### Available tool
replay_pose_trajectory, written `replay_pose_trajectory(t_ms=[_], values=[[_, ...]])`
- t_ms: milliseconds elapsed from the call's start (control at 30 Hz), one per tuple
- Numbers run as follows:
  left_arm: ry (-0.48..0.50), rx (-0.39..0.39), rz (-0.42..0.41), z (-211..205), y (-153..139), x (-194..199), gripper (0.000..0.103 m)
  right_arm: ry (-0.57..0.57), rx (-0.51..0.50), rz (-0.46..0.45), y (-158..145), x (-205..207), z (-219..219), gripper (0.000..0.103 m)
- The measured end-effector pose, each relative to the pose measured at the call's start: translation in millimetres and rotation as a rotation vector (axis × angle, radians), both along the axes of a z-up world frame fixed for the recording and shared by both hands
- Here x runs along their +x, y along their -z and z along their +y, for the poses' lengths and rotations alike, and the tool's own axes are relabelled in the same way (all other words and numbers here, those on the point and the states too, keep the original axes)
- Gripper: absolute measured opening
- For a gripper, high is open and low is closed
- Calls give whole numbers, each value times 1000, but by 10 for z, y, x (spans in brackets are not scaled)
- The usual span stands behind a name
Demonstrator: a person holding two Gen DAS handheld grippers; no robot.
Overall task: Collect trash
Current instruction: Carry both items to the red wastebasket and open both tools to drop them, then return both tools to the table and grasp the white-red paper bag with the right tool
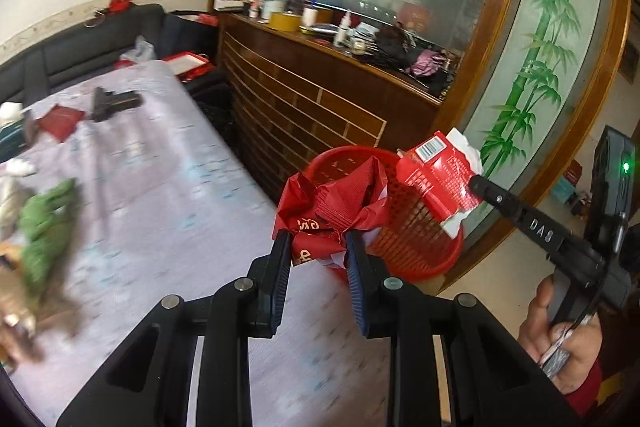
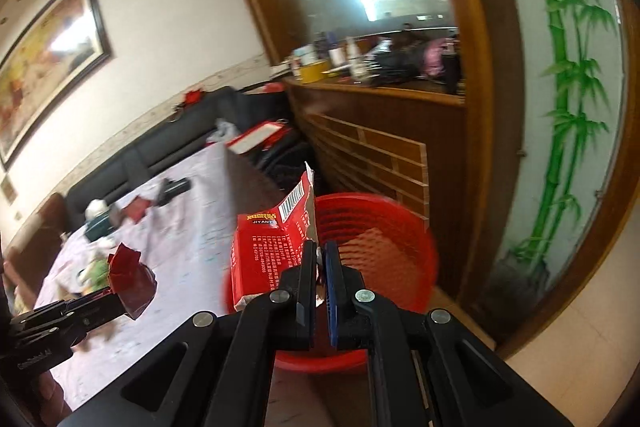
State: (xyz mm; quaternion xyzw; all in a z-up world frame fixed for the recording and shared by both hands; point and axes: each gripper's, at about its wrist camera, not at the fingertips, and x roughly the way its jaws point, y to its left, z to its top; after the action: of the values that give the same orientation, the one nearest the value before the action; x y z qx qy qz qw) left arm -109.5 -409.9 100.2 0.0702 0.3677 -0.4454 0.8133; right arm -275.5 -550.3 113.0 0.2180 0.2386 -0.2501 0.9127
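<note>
My left gripper [image 1: 318, 241] is shut on a crumpled red paper wrapper [image 1: 336, 203] and holds it at the near rim of a red mesh trash basket [image 1: 420, 227]. My right gripper [image 2: 319, 247] is shut on a torn red snack packet [image 2: 272, 247] with a barcode, held above the same basket [image 2: 384, 247]. The right gripper [image 1: 476, 183] and its packet [image 1: 436, 175] also show in the left wrist view over the basket's far side. The left gripper [image 2: 114, 297] with its red wrapper [image 2: 130, 275] shows at the left of the right wrist view.
A table with a pale purple cloth [image 1: 160, 163] holds a red envelope [image 1: 60, 121], a black object [image 1: 114, 101], a green scrap [image 1: 44, 219] and white tissue [image 1: 16, 169]. A wooden cabinet [image 1: 320, 99] with cluttered top stands behind the basket. A black sofa [image 1: 80, 47] lies beyond.
</note>
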Motion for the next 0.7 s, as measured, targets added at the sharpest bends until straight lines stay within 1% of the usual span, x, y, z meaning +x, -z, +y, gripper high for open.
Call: replay_pose_trajectory(t_ms=[100, 167, 200, 233, 267, 300, 333, 400, 433, 467, 500, 533, 600, 667, 700], values=[[28, 6, 15, -295, 44, 1, 26, 22, 1, 18, 57, 32, -189, 5], [28, 14, 19, -462, 78, 12, 28, 18, 11, 33, 111, 64, -275, 5], [23, 17, 19, -497, 108, 30, 36, 19, 15, 39, 133, 89, -317, 7], [18, 21, 22, -544, 143, 60, 48, 25, 14, 44, 150, 110, -358, 7], [11, 20, 22, -578, 175, 82, 51, 26, 11, 50, 162, 115, -379, 11], [5, 22, 24, -599, 196, 102, 51, 23, 6, 57, 172, 128, -393, 18], [6, 27, 31, -614, 216, 126, 51, 28, 0, 57, 172, 120, -401, 21], [13, 24, 53, -632, 234, 163, 52, 32, -11, 53, 156, 109, -416, 21], [13, 17, 59, -631, 229, 169, 54, 29, -14, 52, 152, 106, -428, 22], [11, 13, 59, -625, 221, 173, 57, 28, -15, 51, 147, 99, -438, 24], [8, 13, 57, -622, 212, 175, 59, 32, -12, 49, 138, 80, -442, 29], [6, 9, 55, -597, 190, 166, 59, 34, -7, 46, 134, 62, -443, 32], [5, -3, 45, -525, 146, 132, 59, 28, 1, 41, 115, 29, -424, 33], [-9, -9, 22, -417, 117, 92, 62, 25, -2, 32, 93, -13, -379, 39], [-16, -9, 8, -338, 110, 61, 65, 24, -6, 28, 82, -37, -334, 45]])
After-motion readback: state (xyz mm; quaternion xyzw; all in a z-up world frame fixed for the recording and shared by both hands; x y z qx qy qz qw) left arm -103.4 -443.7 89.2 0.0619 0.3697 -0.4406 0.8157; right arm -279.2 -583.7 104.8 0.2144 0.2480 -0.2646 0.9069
